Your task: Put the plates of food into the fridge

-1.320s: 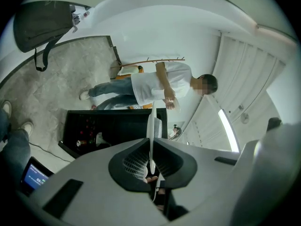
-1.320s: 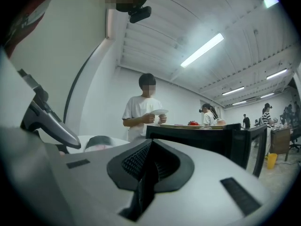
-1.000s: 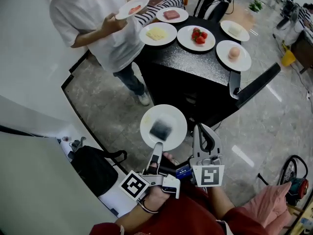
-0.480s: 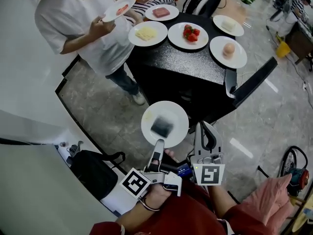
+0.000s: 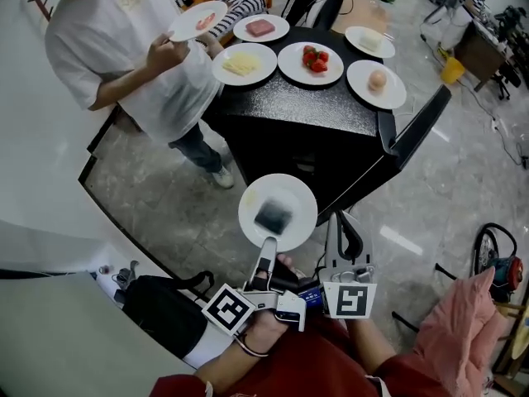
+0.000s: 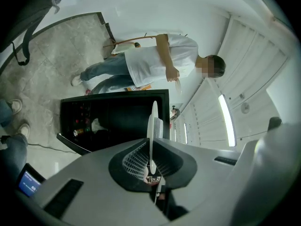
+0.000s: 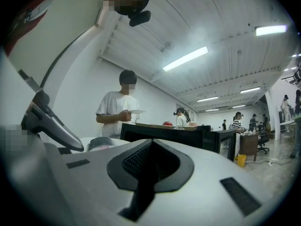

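I grip the round white plate [image 5: 296, 195] by its rim in the left gripper [image 5: 268, 246] jaws; the right gripper [image 5: 337, 222] jaws sit closed, empty.

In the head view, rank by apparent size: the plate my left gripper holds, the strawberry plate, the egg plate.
1. held plate in the left gripper: largest, but nearest the camera, so unsure.
2. strawberry plate and egg plate: look alike, not ranked.
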The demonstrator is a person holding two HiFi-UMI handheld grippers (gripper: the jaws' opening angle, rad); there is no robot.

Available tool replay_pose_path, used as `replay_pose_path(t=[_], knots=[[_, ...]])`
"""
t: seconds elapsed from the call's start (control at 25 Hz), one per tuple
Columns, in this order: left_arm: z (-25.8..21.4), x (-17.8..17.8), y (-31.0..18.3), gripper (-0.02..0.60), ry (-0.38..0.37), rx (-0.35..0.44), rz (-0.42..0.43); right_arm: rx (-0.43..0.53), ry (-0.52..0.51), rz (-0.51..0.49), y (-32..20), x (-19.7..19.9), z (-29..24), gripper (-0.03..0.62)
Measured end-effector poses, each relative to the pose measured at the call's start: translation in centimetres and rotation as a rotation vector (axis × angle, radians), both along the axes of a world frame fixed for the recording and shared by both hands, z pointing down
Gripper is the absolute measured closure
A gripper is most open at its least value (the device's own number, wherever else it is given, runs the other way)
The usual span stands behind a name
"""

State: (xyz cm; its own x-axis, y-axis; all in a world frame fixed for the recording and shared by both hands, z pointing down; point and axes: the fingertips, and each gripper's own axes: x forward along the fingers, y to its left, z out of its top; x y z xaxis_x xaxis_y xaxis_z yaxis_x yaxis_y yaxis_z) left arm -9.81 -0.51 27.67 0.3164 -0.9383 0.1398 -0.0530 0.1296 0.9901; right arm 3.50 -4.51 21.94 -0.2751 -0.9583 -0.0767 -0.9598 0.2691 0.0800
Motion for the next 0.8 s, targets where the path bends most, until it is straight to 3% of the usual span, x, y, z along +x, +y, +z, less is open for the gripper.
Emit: replay_pose_path(t=[0.48, 0.8], knots=[[1.3, -1.7, 0.2, 0.563, -0.008, 0.017, 0.065, 0.015, -0.010, 0.118, 2.0, -0.3, 0.6, 0.582], [2.4, -0.4, -0.2, 0.563, -0.005, 0.002, 0.053, 0.004, -0.021, 0.120, 1.5, 1.3, 1.6, 0.582]])
